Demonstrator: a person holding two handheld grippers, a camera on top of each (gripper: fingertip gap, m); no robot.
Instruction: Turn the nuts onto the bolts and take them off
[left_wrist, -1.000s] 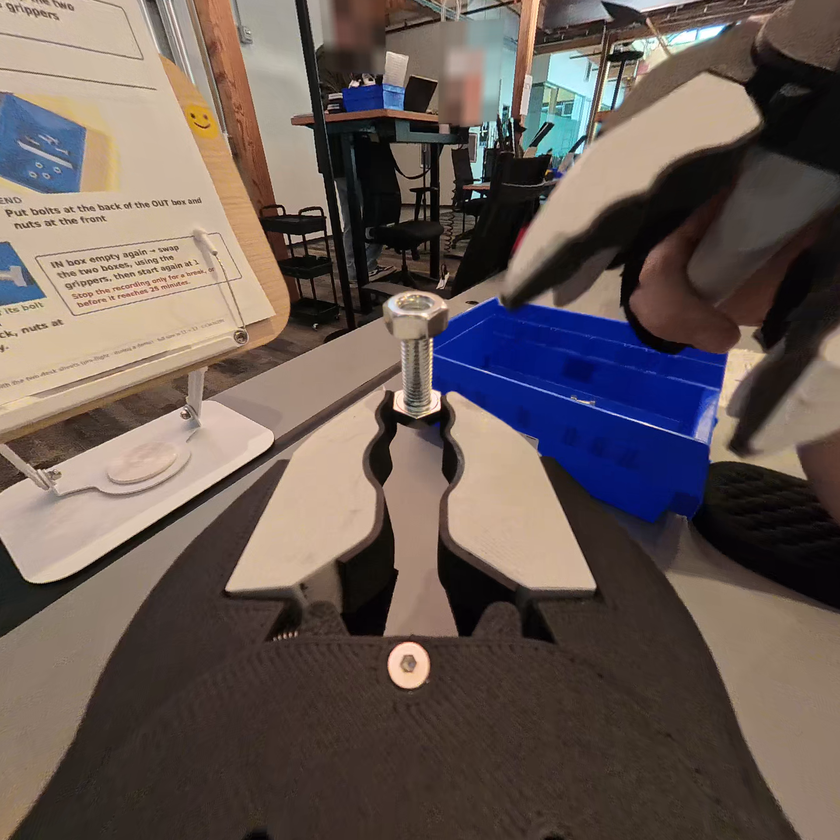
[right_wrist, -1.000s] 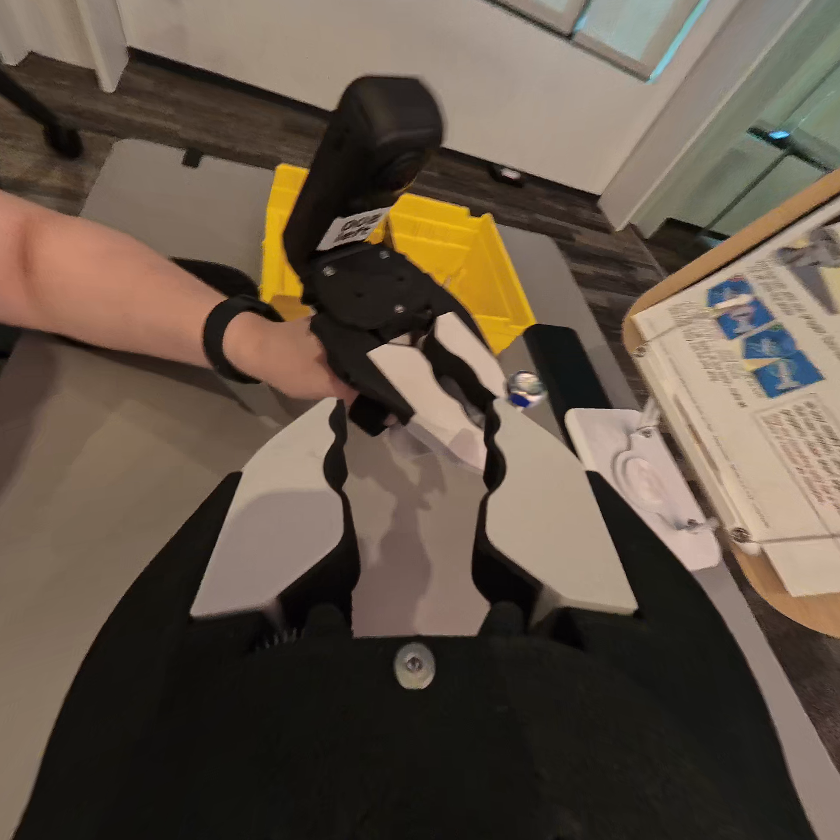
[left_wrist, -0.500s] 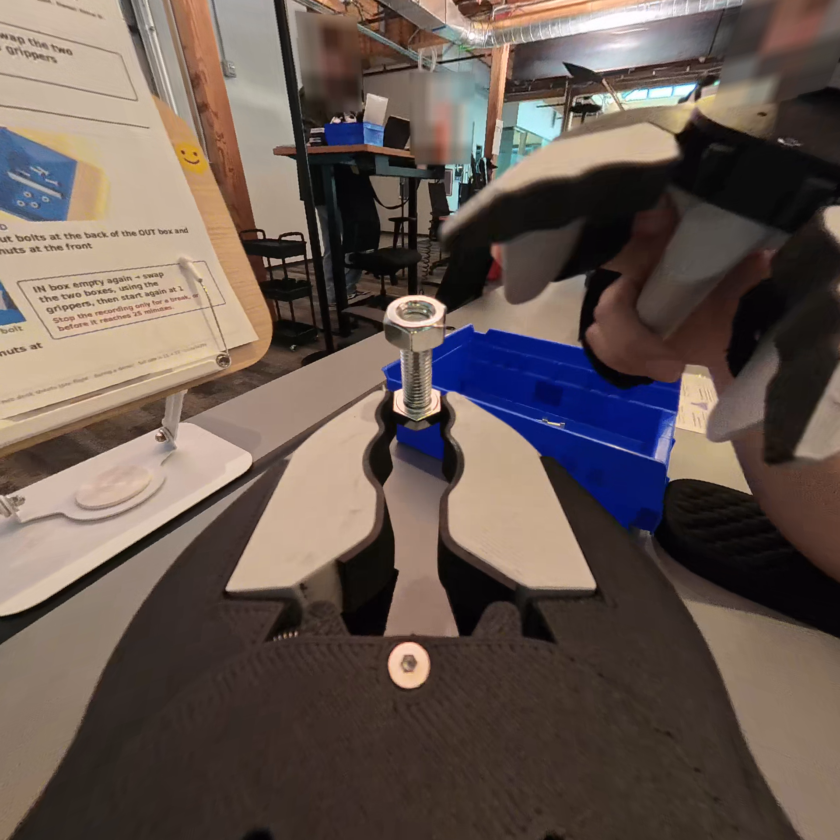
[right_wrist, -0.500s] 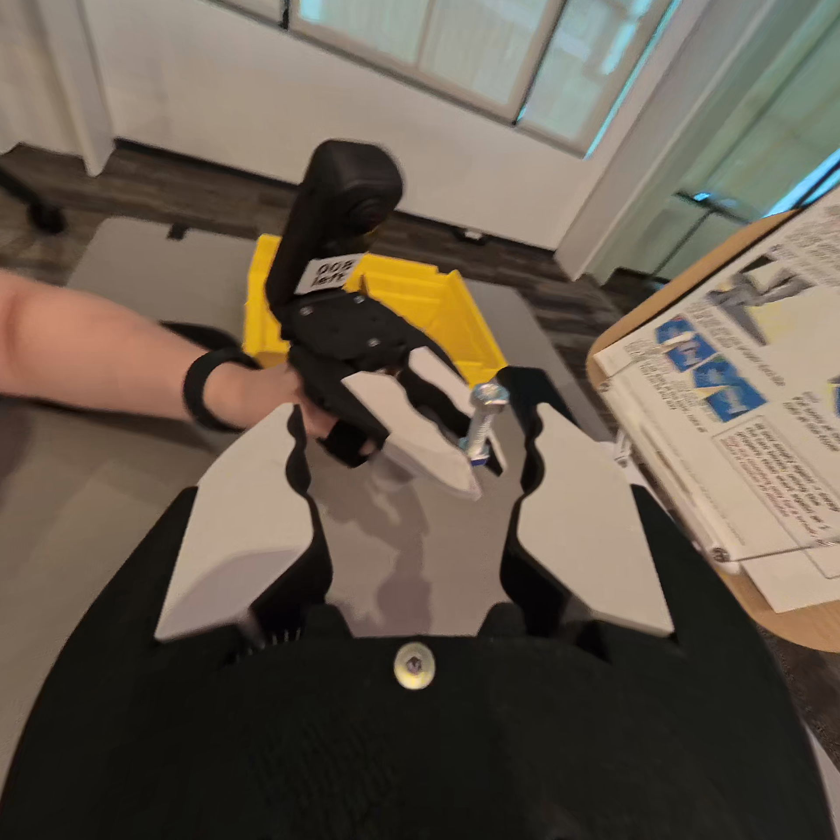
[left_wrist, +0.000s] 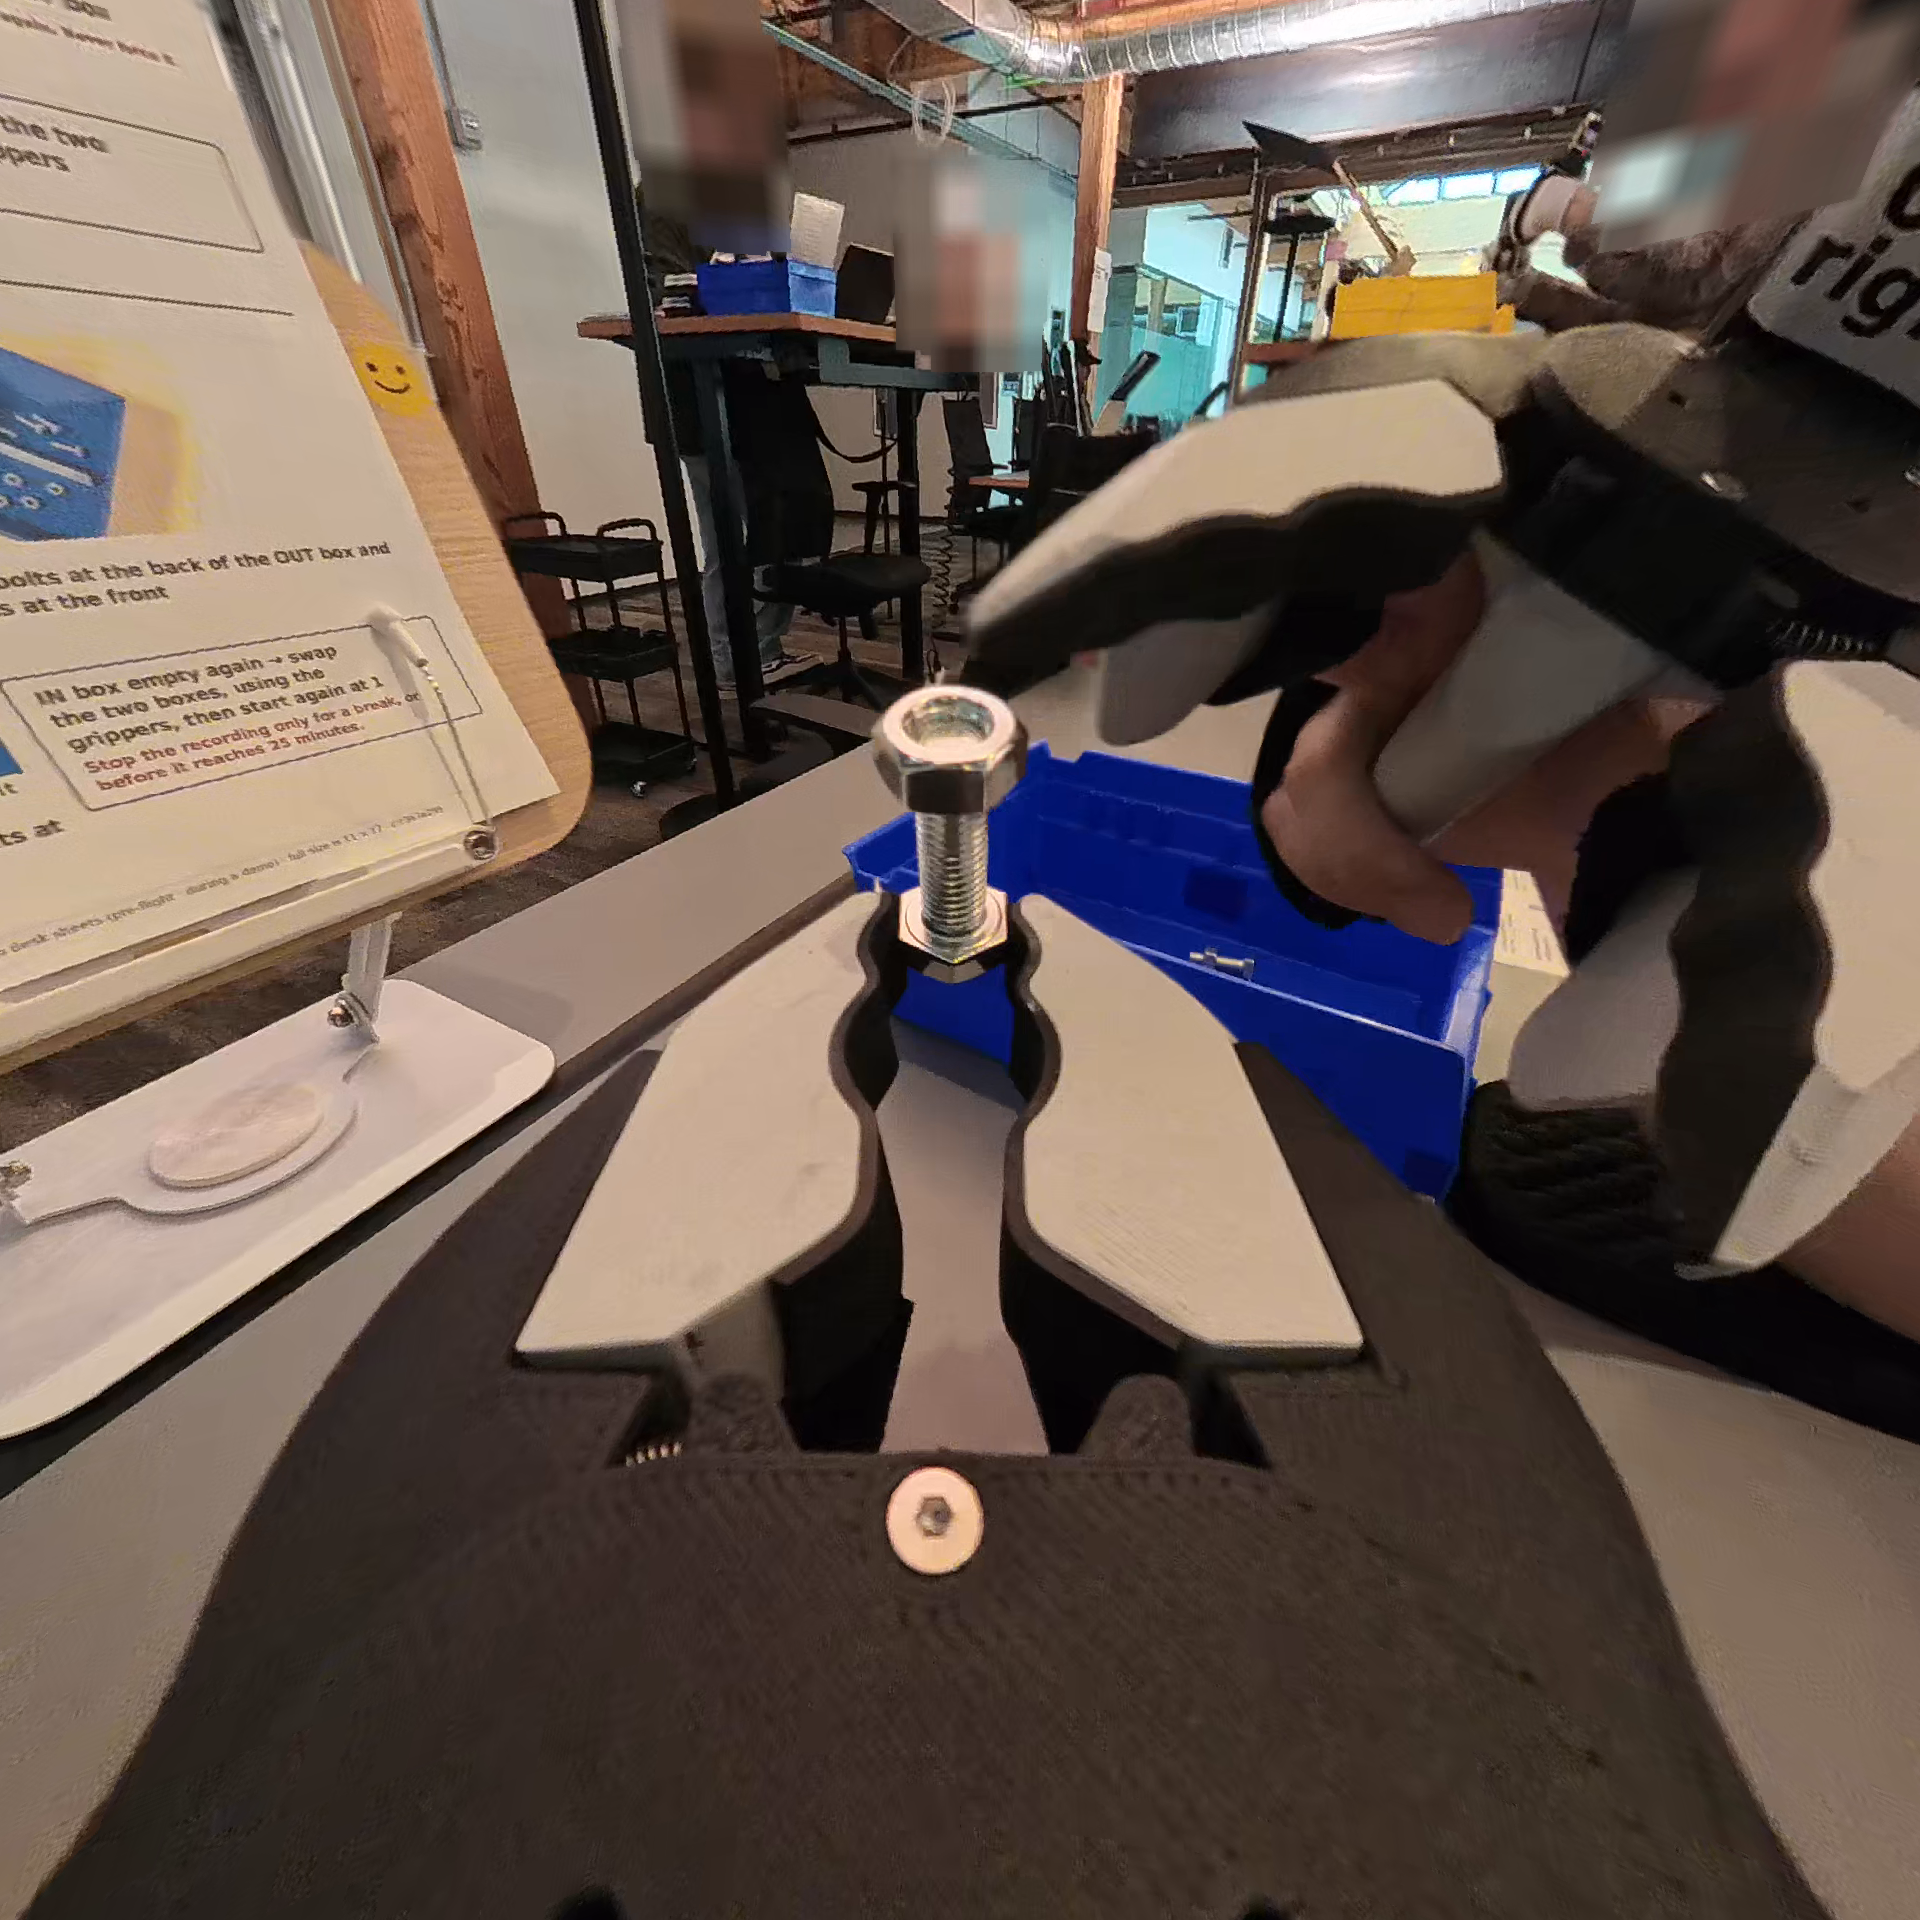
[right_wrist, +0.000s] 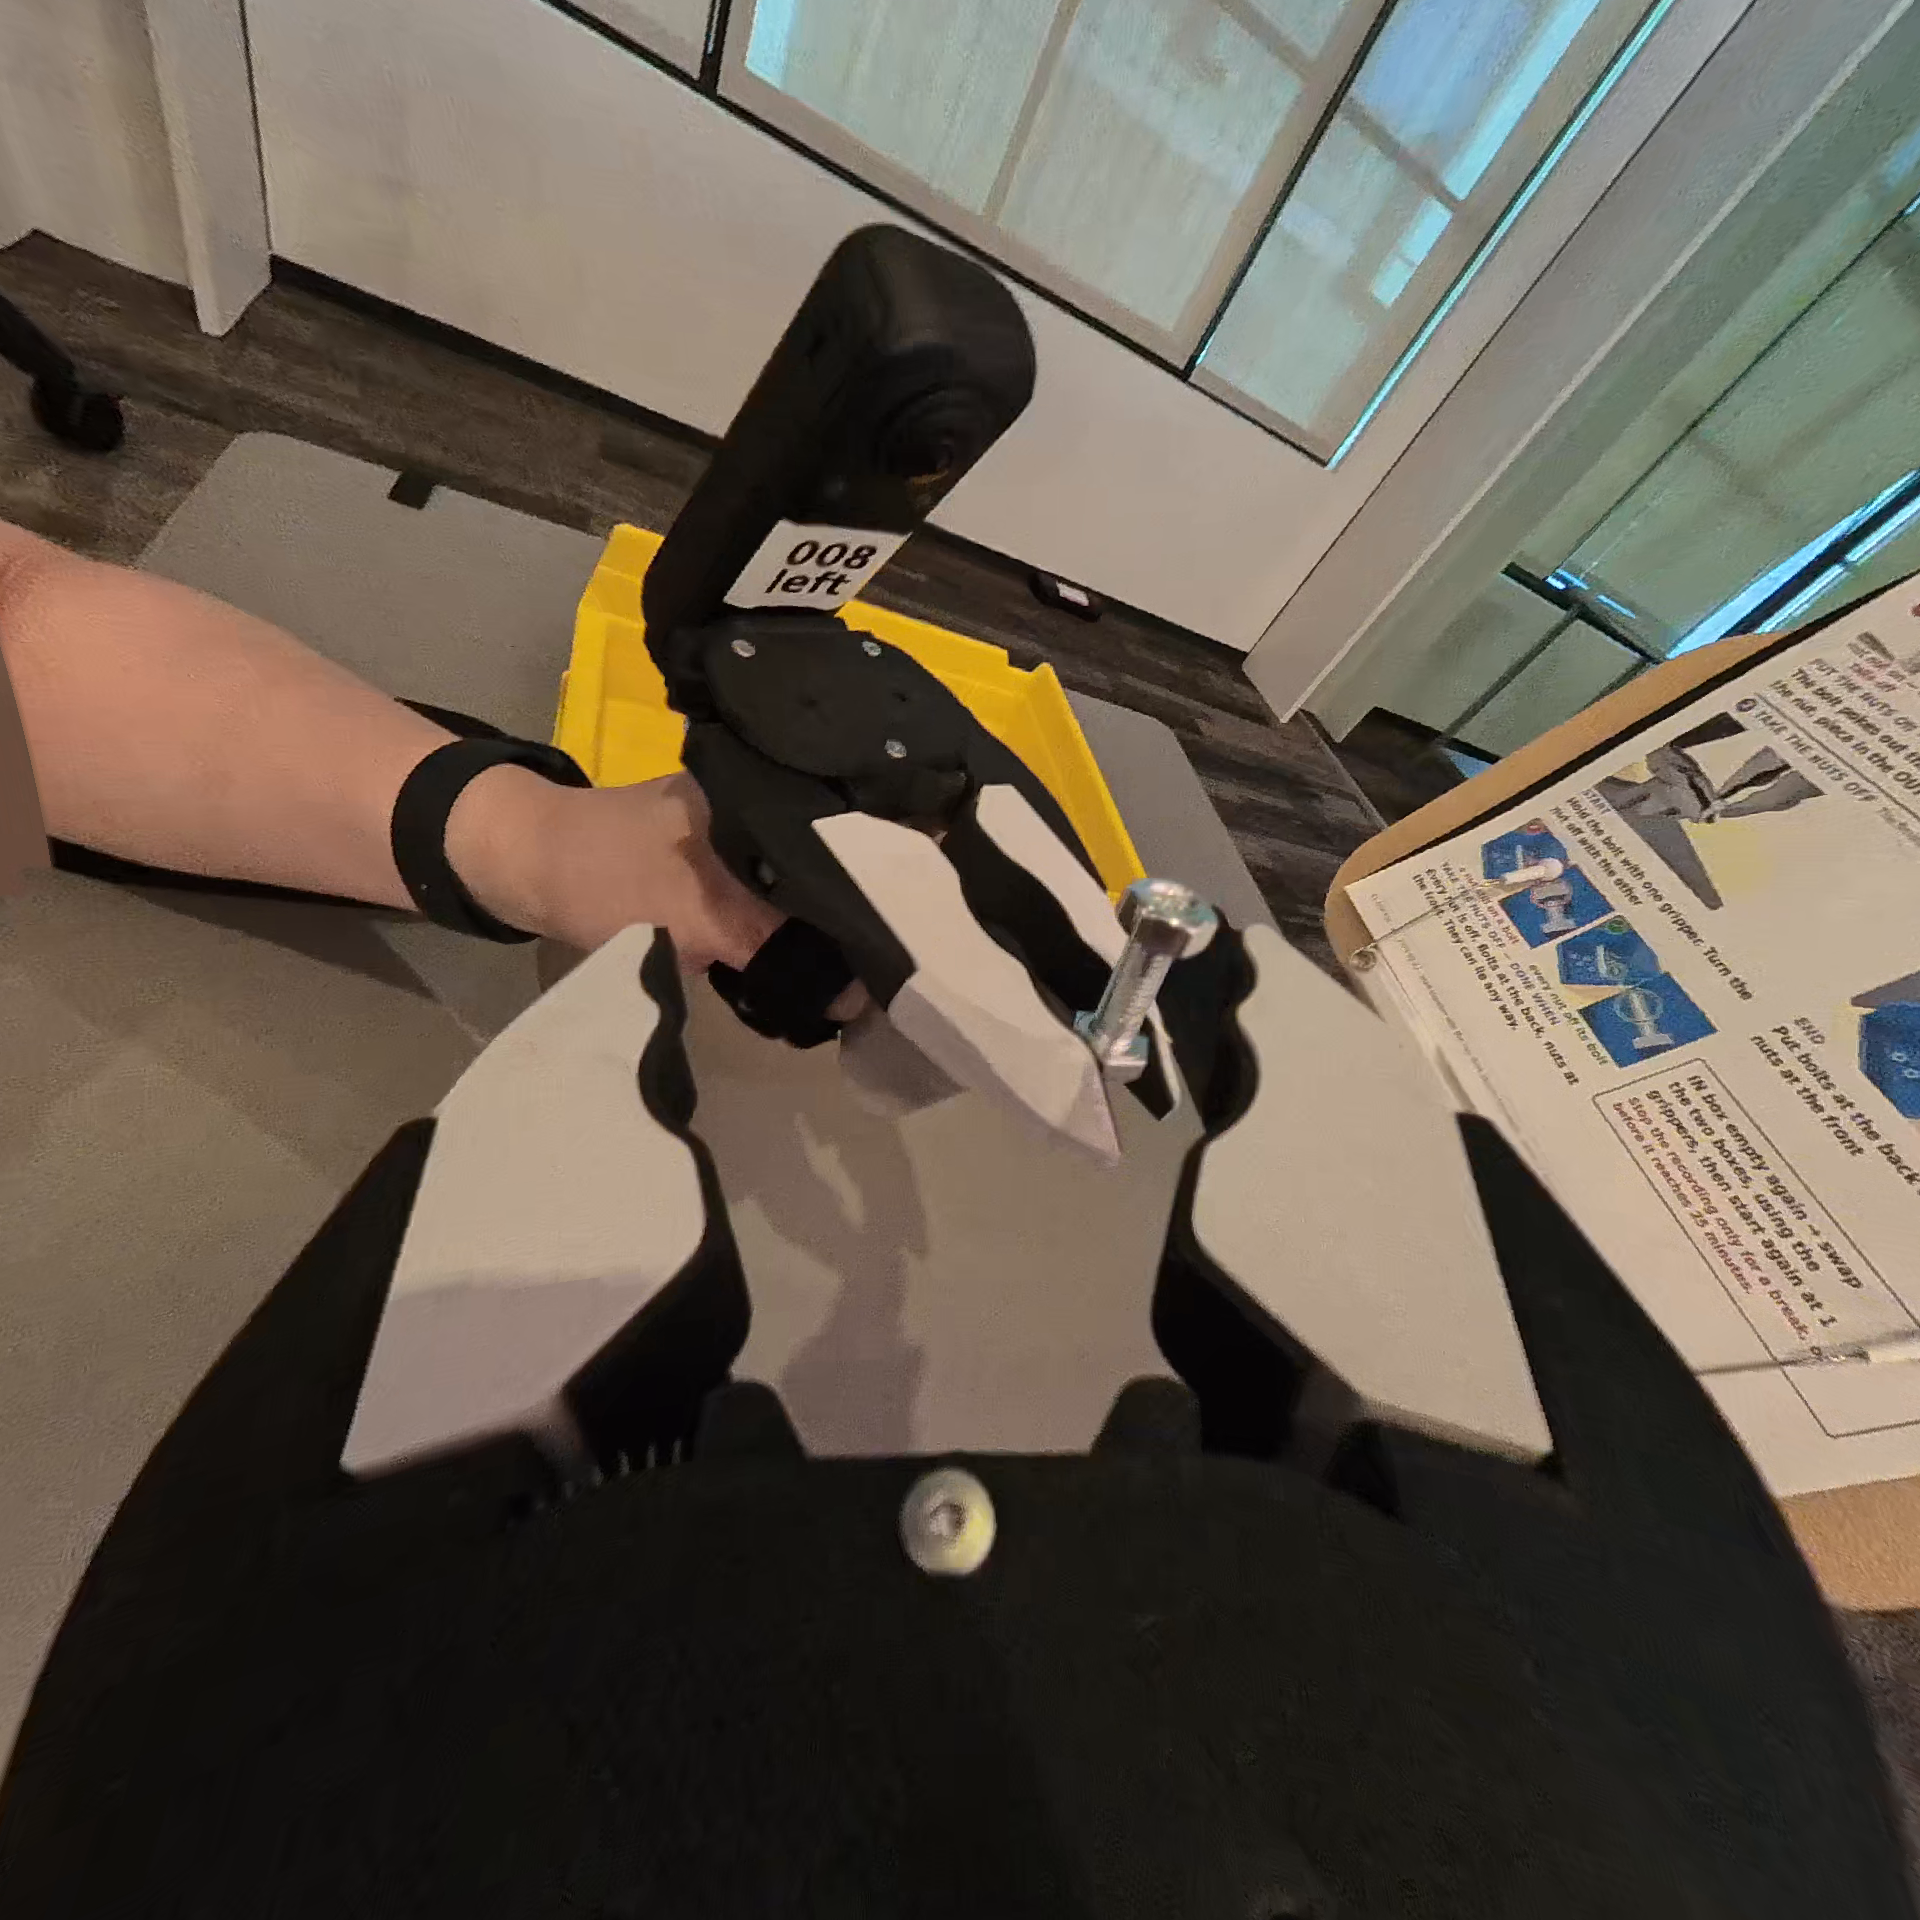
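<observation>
Left claw clamps silver hex nut at base of upright threaded steel bolt; right claw spread wide w/ nothing held, just beside bolt head, above grey surface.

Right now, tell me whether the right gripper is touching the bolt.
Cannot tell. In the right wrist view the top of the bolt overlaps a finger edge of the open right gripper; the left wrist view shows no plain gap.
</observation>
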